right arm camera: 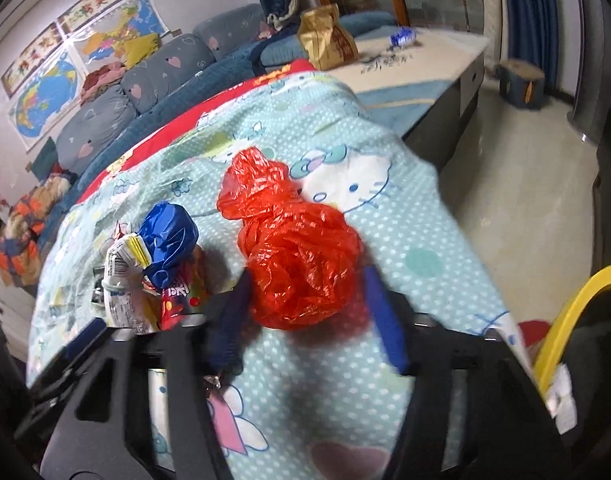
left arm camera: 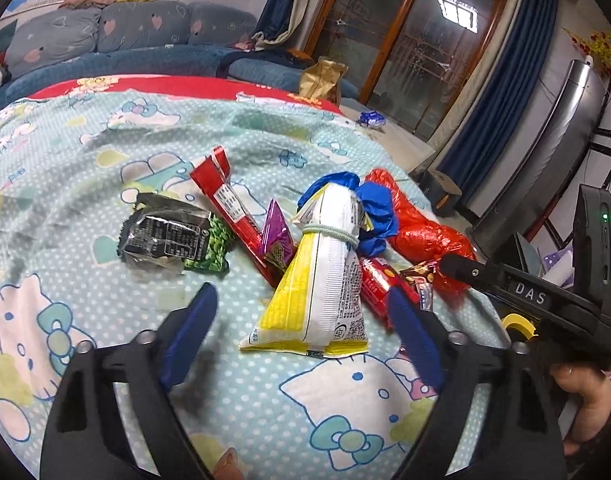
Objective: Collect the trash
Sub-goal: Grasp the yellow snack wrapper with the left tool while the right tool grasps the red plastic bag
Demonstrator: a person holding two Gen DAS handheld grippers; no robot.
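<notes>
- My right gripper (right arm camera: 305,300): jaws straddle the red plastic bag (right arm camera: 301,256), not visibly pinching; long axis runs away from me.
- My left gripper (left arm camera: 301,320): open, empty, yellow-white packet (left arm camera: 321,280) lengthwise just ahead.

A home living room is shown. A table (left arm camera: 105,152) draped in a cartoon-cat cloth is taken as the landmark. Behind the table, a blue sofa (left arm camera: 117,56) with heart-patterned cushions (left arm camera: 145,26) is seen, and world maps (right arm camera: 45,92) are pinned on the wall above it. Beyond the table's far end, a wood-framed glass door (left arm camera: 417,32) is flanked by blue curtains (left arm camera: 501,92). Snack wrappers (left arm camera: 177,240) and crumpled plastic bags (right arm camera: 301,256) are scattered on the table, and a tall standing appliance (left arm camera: 553,152) is seen to its right.
</notes>
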